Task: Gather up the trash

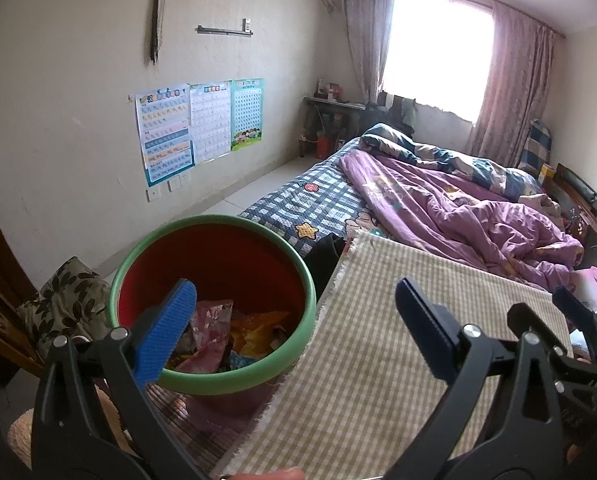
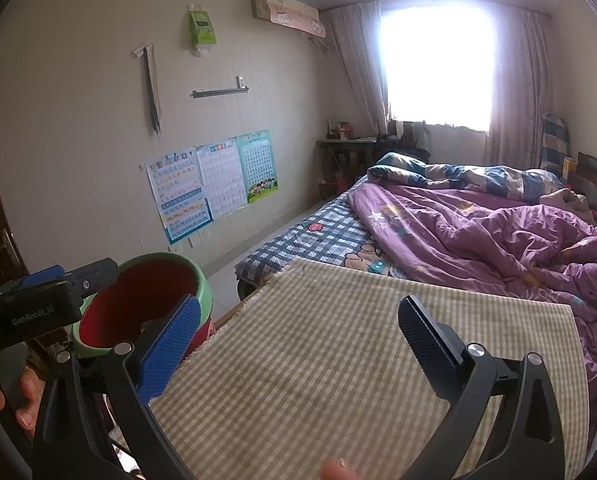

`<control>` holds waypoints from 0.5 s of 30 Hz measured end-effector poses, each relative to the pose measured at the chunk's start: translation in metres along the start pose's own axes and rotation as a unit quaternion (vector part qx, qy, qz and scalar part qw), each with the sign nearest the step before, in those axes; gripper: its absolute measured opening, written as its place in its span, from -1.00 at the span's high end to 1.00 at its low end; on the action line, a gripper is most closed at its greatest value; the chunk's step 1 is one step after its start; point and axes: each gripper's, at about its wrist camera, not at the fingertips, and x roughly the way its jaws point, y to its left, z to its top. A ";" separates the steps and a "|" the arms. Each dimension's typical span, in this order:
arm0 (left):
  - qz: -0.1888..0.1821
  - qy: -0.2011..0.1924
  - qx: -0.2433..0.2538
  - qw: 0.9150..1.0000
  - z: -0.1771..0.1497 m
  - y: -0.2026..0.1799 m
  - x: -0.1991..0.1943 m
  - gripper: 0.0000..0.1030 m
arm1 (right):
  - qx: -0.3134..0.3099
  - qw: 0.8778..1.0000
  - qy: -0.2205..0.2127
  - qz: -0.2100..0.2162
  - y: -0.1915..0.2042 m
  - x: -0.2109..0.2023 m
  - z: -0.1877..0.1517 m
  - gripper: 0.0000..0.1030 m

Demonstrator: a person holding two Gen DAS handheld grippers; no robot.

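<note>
A red bin with a green rim point(image 1: 202, 380) stands at the lower left of the left wrist view. Crumpled pink and yellow wrappers point(image 1: 238, 332) lie inside it. My left gripper point(image 1: 298, 328) is open and holds nothing; its blue left finger point(image 1: 166, 336) hangs over the bin's mouth and its right finger is over a beige checked cloth point(image 1: 378, 360). My right gripper point(image 2: 298, 344) is open too, above the same cloth point(image 2: 318, 360), which shows no trash. In the right wrist view the bin point(image 2: 202, 296) sits at the left, partly behind my left gripper point(image 2: 70, 280).
A bed point(image 2: 322, 236) with a plaid sheet and a rumpled purple quilt point(image 2: 498, 232) lies beyond the cloth. Posters point(image 2: 214, 184) hang on the left wall. A leaf-patterned cushion point(image 1: 66, 300) sits left of the bin. A hand point(image 2: 22, 400) grips the left tool.
</note>
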 end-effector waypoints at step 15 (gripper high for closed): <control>-0.001 0.008 0.003 1.000 -0.005 0.000 0.009 -0.89 | 0.004 1.000 0.026 -0.011 -0.015 0.009 -0.014 -0.86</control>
